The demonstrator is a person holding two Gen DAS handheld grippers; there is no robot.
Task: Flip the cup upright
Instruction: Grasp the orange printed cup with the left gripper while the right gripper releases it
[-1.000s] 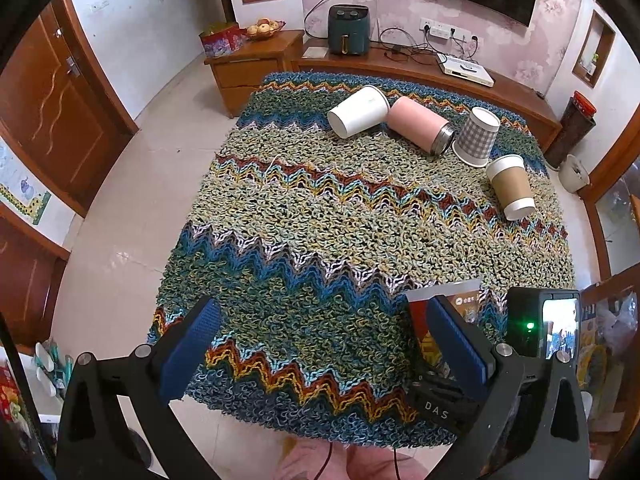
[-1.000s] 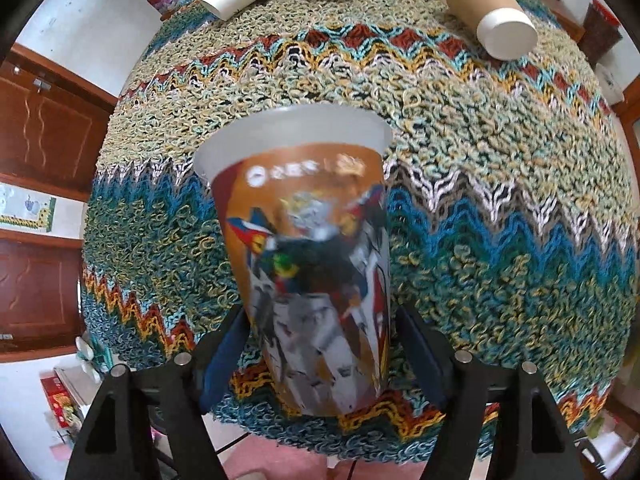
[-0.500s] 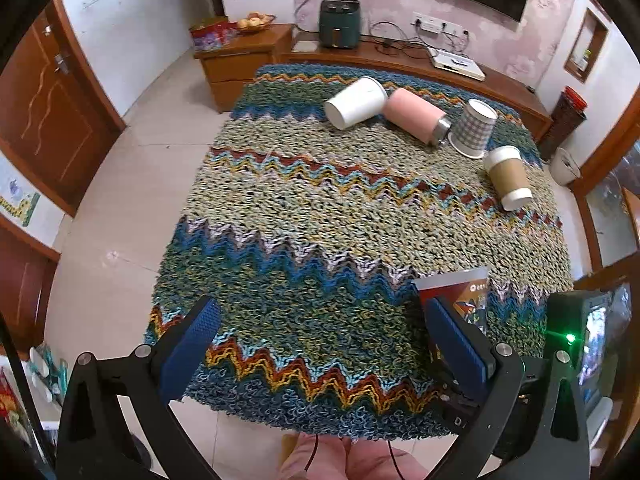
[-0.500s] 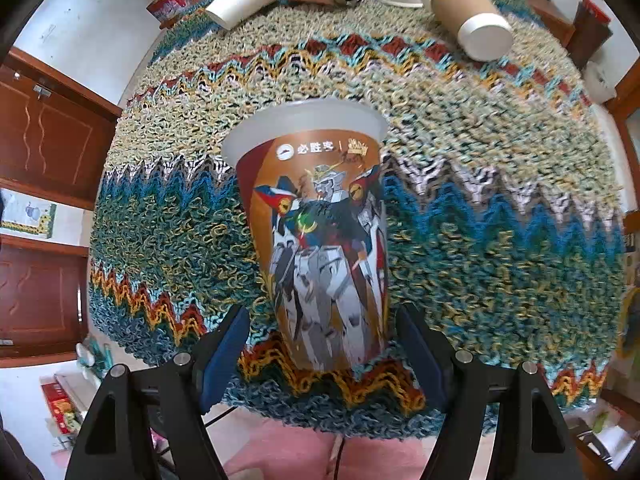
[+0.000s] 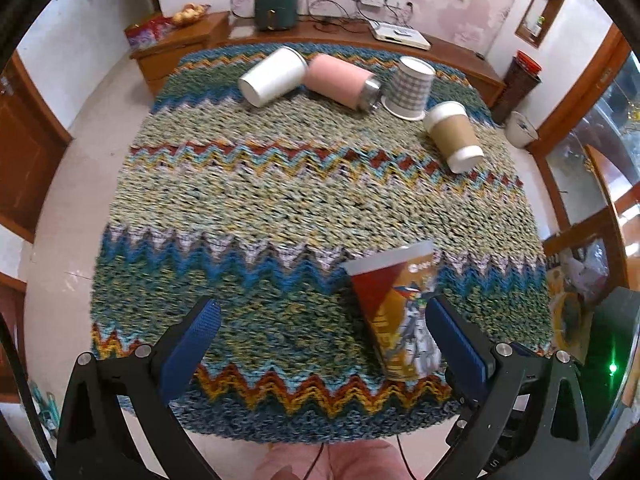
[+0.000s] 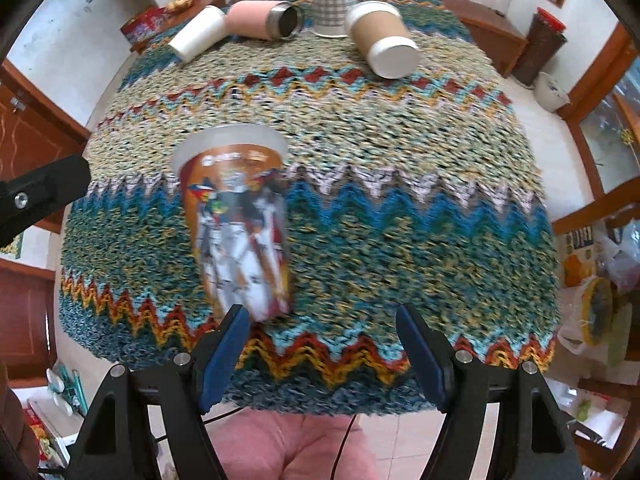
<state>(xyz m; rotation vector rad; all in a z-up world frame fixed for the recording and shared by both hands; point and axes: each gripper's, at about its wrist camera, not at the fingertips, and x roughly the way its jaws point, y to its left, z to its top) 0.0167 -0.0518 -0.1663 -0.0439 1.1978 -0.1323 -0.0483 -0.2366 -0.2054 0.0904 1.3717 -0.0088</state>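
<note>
Printed cup (image 5: 394, 312) stands upright, mouth up, on the knitted cloth (image 5: 280, 200) near its front edge.

Left wrist view: a sec ago only the cup's top showed behind the inner finger; now most of it is visible, w/ the right-hand finger (image 5: 454, 336) in front of its lower side, contact unclear. Left gripper (image 5: 320, 332) is spread wide w/ nothing between the fingers, hanging over the front of the cloth. At the far end: white cup (image 5: 272, 76) & pink tumbler (image 5: 340, 82) on their sides, checked cup (image 5: 410, 84) mouth down, brown lidded cup (image 5: 452, 136) tipped over.

Right wrist view: big change. 0.5 s ago the cup sat between the blue pads; now the right gripper (image 6: 322, 344) is wide apart & pulled back, cup (image 6: 238, 224) free ahead, off to the left. Left pad (image 6: 224, 354) is just below its base, prob. not touching; frame is blurry. Reads as released: this cup's flip looks done, others still need doing.
</note>
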